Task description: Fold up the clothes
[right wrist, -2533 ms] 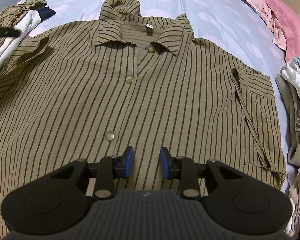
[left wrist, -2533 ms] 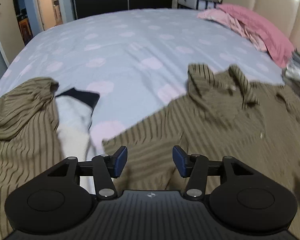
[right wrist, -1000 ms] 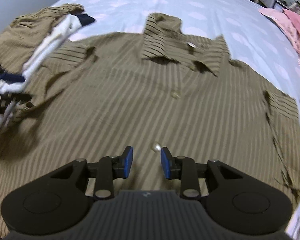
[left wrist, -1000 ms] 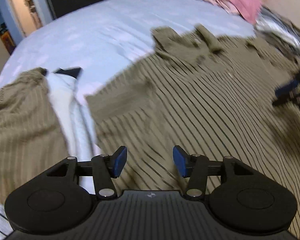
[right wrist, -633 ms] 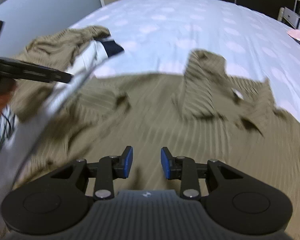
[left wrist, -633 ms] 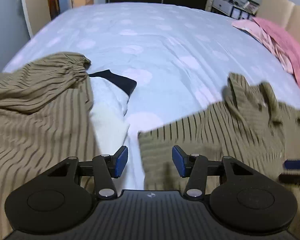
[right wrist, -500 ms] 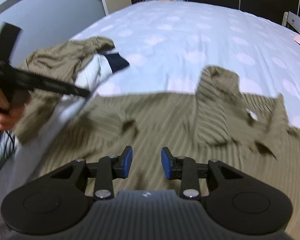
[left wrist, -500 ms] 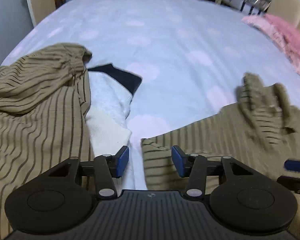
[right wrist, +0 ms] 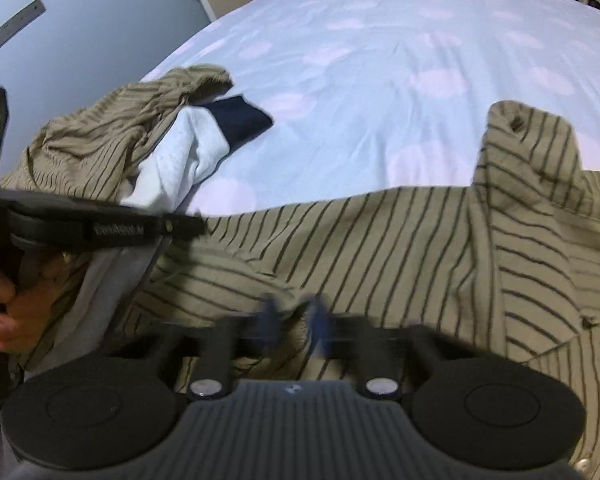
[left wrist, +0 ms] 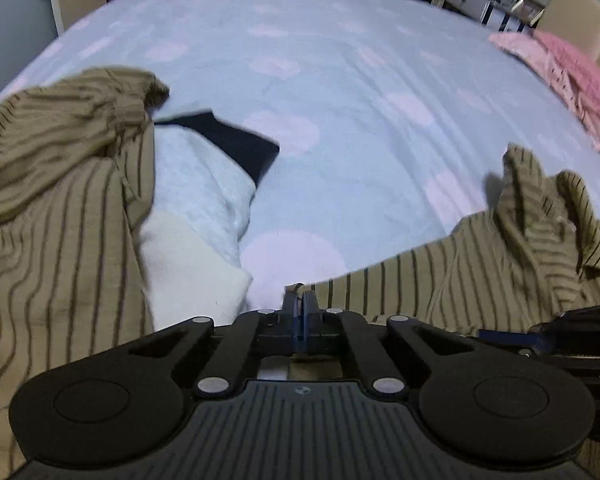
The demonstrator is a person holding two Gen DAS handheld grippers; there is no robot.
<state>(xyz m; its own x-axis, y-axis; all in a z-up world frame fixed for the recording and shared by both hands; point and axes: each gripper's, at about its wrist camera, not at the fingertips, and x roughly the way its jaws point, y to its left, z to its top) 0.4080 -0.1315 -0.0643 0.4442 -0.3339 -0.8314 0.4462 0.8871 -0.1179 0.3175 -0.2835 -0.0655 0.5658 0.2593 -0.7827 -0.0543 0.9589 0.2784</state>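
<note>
An olive striped button shirt [right wrist: 400, 240] lies spread on the bed, collar [right wrist: 528, 144] toward the far side. My left gripper [left wrist: 299, 306] is shut on the shirt's left sleeve edge [left wrist: 380, 284]. It also shows from the side in the right wrist view [right wrist: 196, 226]. My right gripper [right wrist: 294, 320] is over the sleeve near the armpit, its blurred fingers [right wrist: 269, 318] partly closed around a raised fold of shirt cloth. The right gripper also shows at the right edge of the left wrist view [left wrist: 540, 344].
A pile with another olive striped garment [left wrist: 52, 208] and a white and navy top [left wrist: 204, 184] lies to the left. Pink bedding [left wrist: 572, 80] lies at the far right. The light blue dotted bedsheet [left wrist: 300, 80] stretches ahead.
My left gripper closed from open onto the sleeve edge. My right gripper moved left and down to the sleeve, and its fingers are narrowing around a fold.
</note>
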